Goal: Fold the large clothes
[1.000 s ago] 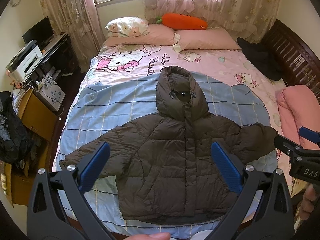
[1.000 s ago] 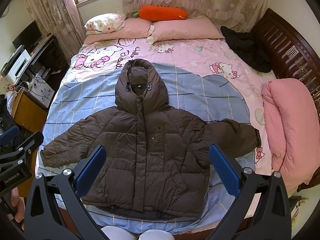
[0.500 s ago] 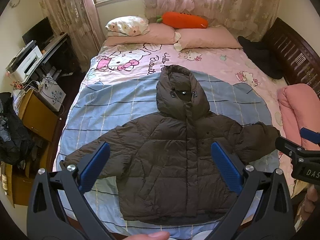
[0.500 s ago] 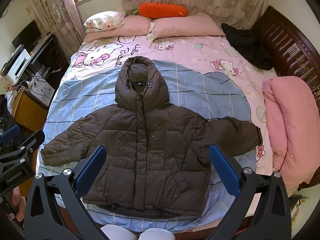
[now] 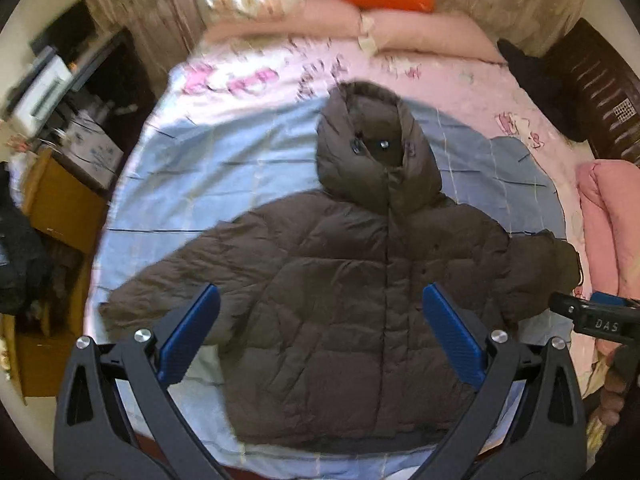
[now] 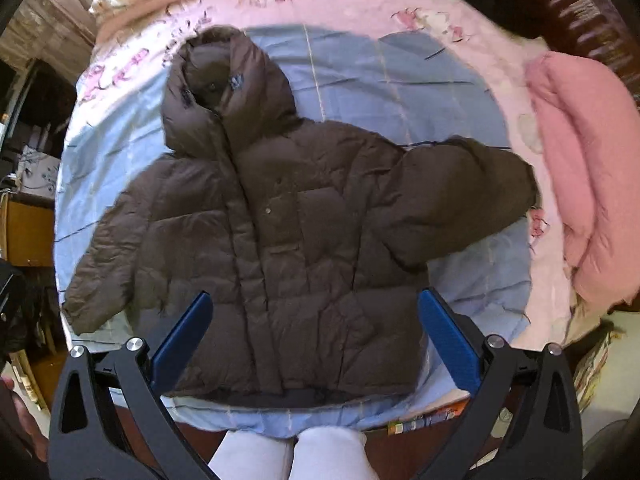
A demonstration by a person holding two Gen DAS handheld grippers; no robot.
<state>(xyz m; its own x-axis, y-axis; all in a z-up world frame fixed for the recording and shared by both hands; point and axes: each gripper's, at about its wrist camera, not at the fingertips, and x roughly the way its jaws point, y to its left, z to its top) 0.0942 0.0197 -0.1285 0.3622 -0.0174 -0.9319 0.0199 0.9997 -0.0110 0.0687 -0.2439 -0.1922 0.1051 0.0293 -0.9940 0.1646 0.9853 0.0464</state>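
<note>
Above jacket (image 6: 280, 216), both tools lowered closer.

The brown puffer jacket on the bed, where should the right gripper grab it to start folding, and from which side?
Probably the cuff end of the jacket's sleeve nearest the rolled pink quilt. The brown puffer jacket lies flat, front up, sleeves spread, so that cuff is a free edge. Bring the open right gripper from the quilt side, pinch it, and fold it across the chest.
</note>
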